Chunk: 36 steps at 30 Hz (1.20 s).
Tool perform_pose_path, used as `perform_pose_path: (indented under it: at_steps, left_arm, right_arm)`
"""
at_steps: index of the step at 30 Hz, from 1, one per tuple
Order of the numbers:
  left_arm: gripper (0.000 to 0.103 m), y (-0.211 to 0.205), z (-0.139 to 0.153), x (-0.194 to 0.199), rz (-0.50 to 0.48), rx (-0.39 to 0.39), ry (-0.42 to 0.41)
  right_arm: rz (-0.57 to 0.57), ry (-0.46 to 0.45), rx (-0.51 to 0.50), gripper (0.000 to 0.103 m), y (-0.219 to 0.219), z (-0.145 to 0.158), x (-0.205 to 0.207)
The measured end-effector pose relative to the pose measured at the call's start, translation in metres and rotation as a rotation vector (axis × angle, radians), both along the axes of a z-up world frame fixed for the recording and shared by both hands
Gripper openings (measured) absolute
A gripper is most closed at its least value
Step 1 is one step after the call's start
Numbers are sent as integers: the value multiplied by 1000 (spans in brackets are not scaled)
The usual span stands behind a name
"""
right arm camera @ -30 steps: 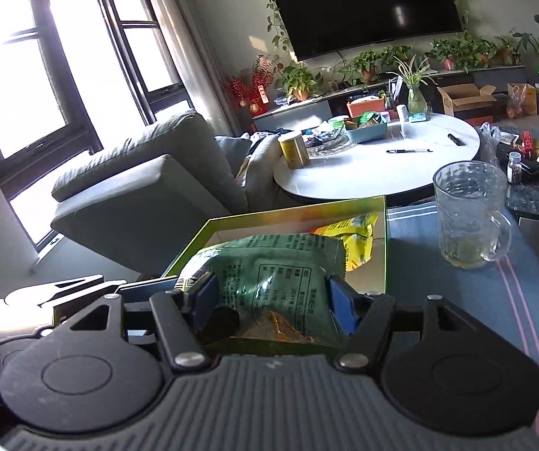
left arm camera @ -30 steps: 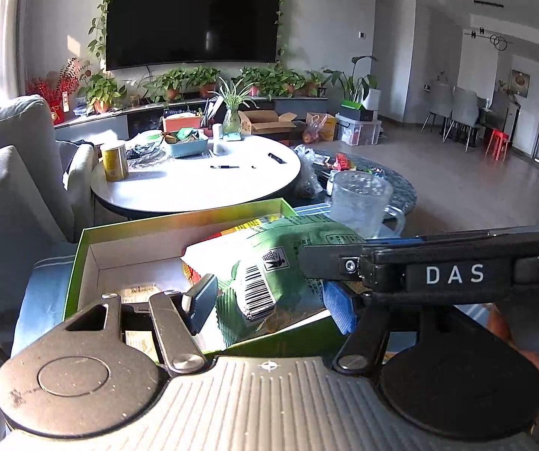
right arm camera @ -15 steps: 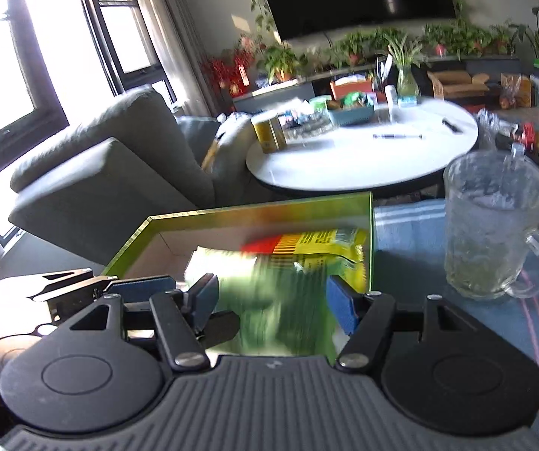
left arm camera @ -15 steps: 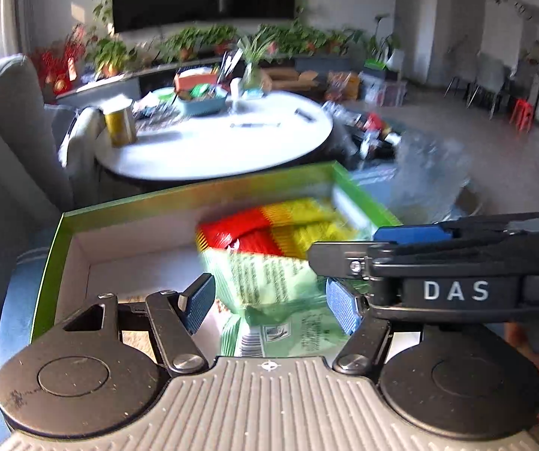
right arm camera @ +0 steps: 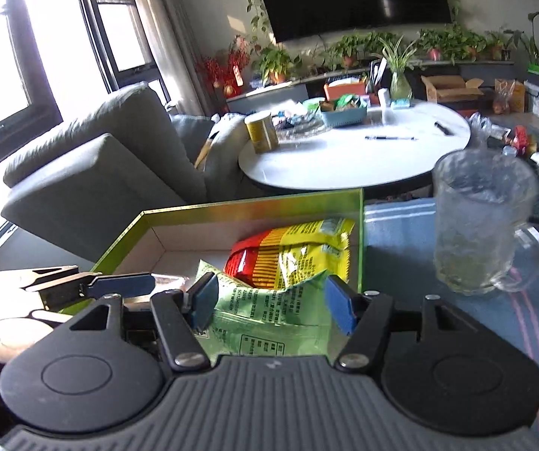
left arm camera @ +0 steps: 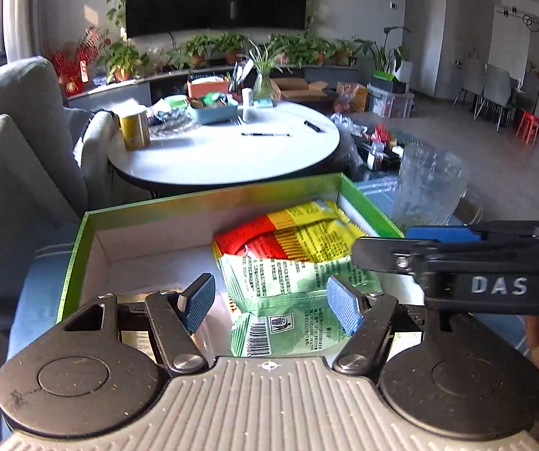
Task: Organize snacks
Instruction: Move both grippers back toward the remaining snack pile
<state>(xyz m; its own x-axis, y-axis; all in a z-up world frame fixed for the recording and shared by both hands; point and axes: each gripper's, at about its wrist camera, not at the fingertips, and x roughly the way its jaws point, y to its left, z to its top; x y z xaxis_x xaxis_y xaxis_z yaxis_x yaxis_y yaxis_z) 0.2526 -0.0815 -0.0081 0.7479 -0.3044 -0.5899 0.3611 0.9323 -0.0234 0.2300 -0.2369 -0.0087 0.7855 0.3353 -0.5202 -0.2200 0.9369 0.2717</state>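
Observation:
A green-rimmed cardboard box (left arm camera: 209, 197) (right arm camera: 254, 206) stands on the blue cloth. In it lie a green snack bag (left arm camera: 288, 300) (right arm camera: 269, 319) and, behind it, a red and yellow snack bag (left arm camera: 292, 233) (right arm camera: 295, 251). My left gripper (left arm camera: 271, 300) is open, its blue pads (left arm camera: 198, 302) either side of the green bag and apart from it. My right gripper (right arm camera: 269, 302) is open over the same bag, its pads (right arm camera: 339, 308) not pressing it. The right gripper (left arm camera: 487, 263) shows at the right of the left wrist view, and the left gripper (right arm camera: 92, 285) at the left of the right wrist view.
A clear glass mug (left arm camera: 429, 188) (right arm camera: 480, 225) stands right of the box on the cloth. Behind is a round white table (left arm camera: 228, 154) (right arm camera: 356, 158) with a yellow can (left arm camera: 134, 127), a tray and pens. A grey sofa (right arm camera: 92, 165) is at the left.
The green bag was held up between the right gripper's pads over the box. It has dropped into the box, and both grippers have pulled back and lowered slightly.

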Motion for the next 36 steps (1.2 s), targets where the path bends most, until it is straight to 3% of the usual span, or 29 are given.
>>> perform_pose_path:
  at_steps: [9,14,20,24,32,36]
  left_arm:
    - [69,25,34,-49,30,-2,-69]
    - [71,57,41,-89,84,-47,-92]
    - [71,97,25,-132,170,-29,-86]
    - [72,124,6,-152,240,-62,-40]
    - [72,140,-36,-173,254,-52,74]
    - [73,144,-48,-179,257,-92,92]
  right_arm:
    - [18,-52,41,64,-1,30,-39]
    - [43,-63,51,64,7,40,-63]
    - [100,-53,53,64,22,38,-97]
    - [154,-19,62,64,39,33,-113]
    - [236,71,93,64,73,17,-135]
    - [260,97,73,64,90,10,-142]
